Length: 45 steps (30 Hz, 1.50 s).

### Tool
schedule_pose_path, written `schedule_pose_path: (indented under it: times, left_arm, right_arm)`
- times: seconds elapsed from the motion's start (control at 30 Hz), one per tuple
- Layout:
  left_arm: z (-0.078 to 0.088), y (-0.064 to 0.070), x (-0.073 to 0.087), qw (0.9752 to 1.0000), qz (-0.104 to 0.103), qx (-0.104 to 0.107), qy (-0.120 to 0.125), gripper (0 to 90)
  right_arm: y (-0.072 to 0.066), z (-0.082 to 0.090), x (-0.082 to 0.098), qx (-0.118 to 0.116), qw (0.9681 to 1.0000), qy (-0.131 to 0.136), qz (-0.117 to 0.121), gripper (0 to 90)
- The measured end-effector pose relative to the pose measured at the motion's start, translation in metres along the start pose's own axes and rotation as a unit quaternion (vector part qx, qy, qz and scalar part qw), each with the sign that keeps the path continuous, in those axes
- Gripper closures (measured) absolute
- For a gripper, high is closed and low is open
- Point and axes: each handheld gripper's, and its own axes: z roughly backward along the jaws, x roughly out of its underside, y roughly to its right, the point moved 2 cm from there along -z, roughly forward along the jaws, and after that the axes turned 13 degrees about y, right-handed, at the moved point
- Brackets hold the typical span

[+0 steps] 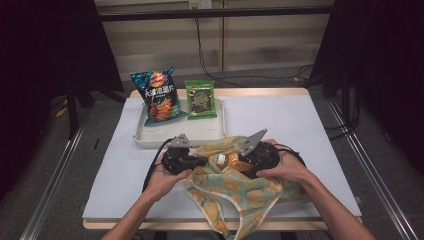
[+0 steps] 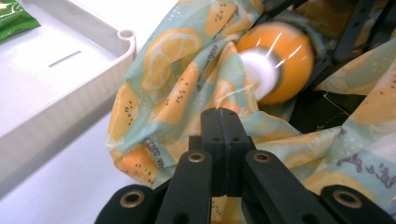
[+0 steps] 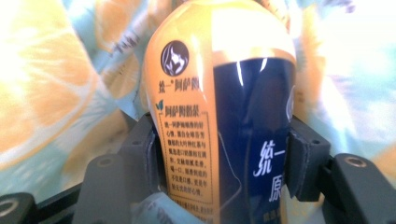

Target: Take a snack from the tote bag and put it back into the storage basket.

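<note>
A cloth bag [image 1: 235, 192] printed with orange slices lies crumpled at the table's front. My left gripper [image 1: 202, 161] is at its left edge, and in the left gripper view [image 2: 222, 119] the jaws are shut with the bag's cloth [image 2: 173, 84] pinched between them. An orange bottle [image 1: 227, 161] with a white cap lies level over the bag's opening, cap toward the left gripper [image 2: 285, 60]. My right gripper [image 1: 240, 164] is shut on the bottle; its pads press both sides of the labelled body [image 3: 219, 116], with bag cloth behind it.
A white tray [image 1: 150, 140] stands behind the bag, its corner close to the cloth [image 2: 126, 35]. A blue chips bag [image 1: 159, 97] and a green snack packet [image 1: 200, 100] lean at its far side. White table surface spreads to the right.
</note>
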Motion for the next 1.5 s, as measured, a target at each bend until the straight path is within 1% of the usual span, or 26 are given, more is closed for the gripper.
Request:
schedule_pose_path:
  times: [0.07, 0.1, 0.13, 0.17, 0.2, 0.27, 0.43, 0.5, 0.57, 0.6, 0.7, 0.83, 0.87, 0.97, 1.0, 1.1, 1.17, 1.27, 1.3, 1.33, 1.47, 1.5]
  left_arm:
    - [-0.003, 0.0, 0.002, 1.0, 0.003, 0.001, 0.001, 90.0]
    - [-0.003, 0.0, 0.003, 1.0, 0.0, 0.002, -0.004, 90.0]
    - [-0.004, 0.001, 0.004, 1.0, 0.0, 0.008, -0.001, 90.0]
    - [-0.005, 0.002, 0.004, 0.9999, -0.002, 0.009, -0.005, 90.0]
    - [-0.006, 0.003, 0.005, 0.9999, 0.002, 0.014, -0.003, 90.0]
    - [-0.006, 0.003, 0.005, 0.9999, 0.002, 0.015, -0.002, 90.0]
    - [-0.007, 0.003, 0.005, 0.9999, 0.001, 0.016, 0.0, 90.0]
    - [-0.008, 0.004, 0.006, 0.9998, 0.004, 0.018, 0.001, 90.0]
    - [-0.007, 0.004, 0.006, 0.9999, 0.001, 0.015, -0.004, 90.0]
    - [-0.008, 0.004, 0.006, 0.9998, 0.002, 0.017, -0.002, 90.0]
    - [-0.008, 0.004, 0.007, 0.9998, 0.002, 0.021, 0.002, 90.0]
    - [-0.008, 0.006, 0.006, 0.9996, 0.002, 0.026, 0.005, 90.0]
    - [-0.008, 0.006, 0.006, 0.9997, 0.001, 0.026, 0.004, 90.0]
    - [-0.01, 0.007, 0.005, 0.9995, 0.004, 0.03, 0.01, 90.0]
    - [-0.01, 0.007, 0.005, 0.9994, 0.003, 0.031, 0.012, 90.0]
    - [-0.011, 0.009, 0.004, 0.9993, -0.001, 0.033, 0.014, 89.7]
    - [-0.01, 0.011, 0.004, 0.9991, 0.0, 0.037, 0.019, 88.7]
    - [-0.009, 0.012, 0.003, 0.9988, -0.008, 0.041, 0.023, 86.5]
    - [-0.008, 0.013, 0.003, 0.9985, -0.009, 0.044, 0.029, 85.1]
    - [-0.007, 0.013, 0.002, 0.9985, -0.009, 0.044, 0.03, 84.3]
    - [-0.005, 0.015, 0.0, 0.998, -0.013, 0.049, 0.038, 78.2]
    - [-0.004, 0.016, 0.0, 0.9978, -0.016, 0.05, 0.039, 76.4]
  right_arm:
    - [0.0, 0.005, 0.0, 0.001, 0.9999, 0.015, -0.003, 39.2]
    - [0.0, 0.009, 0.0, 0.004, 0.9997, 0.025, -0.007, 39.1]
    - [0.0, 0.011, -0.001, 0.005, 0.9994, 0.032, -0.009, 39.1]
    - [0.001, 0.014, -0.001, 0.006, 0.9991, 0.041, -0.013, 39.1]
    - [0.002, 0.017, -0.002, 0.007, 0.9986, 0.051, -0.016, 39.1]
    - [0.005, 0.022, -0.003, 0.016, 0.9969, 0.074, -0.023, 39.1]
    - [0.007, 0.022, -0.008, 0.012, 0.9944, 0.099, -0.035, 39.0]
    - [0.007, 0.02, -0.009, 0.009, 0.9938, 0.104, -0.037, 39.0]
    - [0.007, 0.017, -0.009, 0.007, 0.9934, 0.108, -0.037, 39.0]
    - [0.008, 0.016, -0.009, 0.007, 0.9926, 0.115, -0.038, 38.9]
    - [0.01, 0.016, -0.006, 0.008, 0.9916, 0.121, -0.046, 38.9]
    - [0.009, 0.021, 0.0, 0.011, 0.9919, 0.117, -0.048, 38.6]
    - [0.009, 0.023, 0.003, 0.011, 0.9917, 0.117, -0.053, 38.5]
    - [0.01, 0.026, 0.009, 0.014, 0.9906, 0.121, -0.062, 38.3]
    - [0.009, 0.026, 0.01, 0.015, 0.9902, 0.124, -0.062, 38.2]
    - [0.008, 0.026, 0.011, 0.017, 0.9903, 0.124, -0.061, 37.8]
    - [0.008, 0.026, 0.011, 0.019, 0.9901, 0.125, -0.061, 37.5]
    - [0.006, 0.026, 0.012, 0.023, 0.9895, 0.129, -0.061, 36.4]
    - [0.006, 0.027, 0.012, 0.025, 0.989, 0.132, -0.061, 35.3]
    - [0.005, 0.028, 0.011, 0.027, 0.9881, 0.136, -0.067, 34.4]
    - [0.003, 0.036, 0.01, 0.04, 0.9843, 0.157, -0.071, 29.9]
    - [0.003, 0.038, 0.01, 0.041, 0.9839, 0.158, -0.072, 28.6]
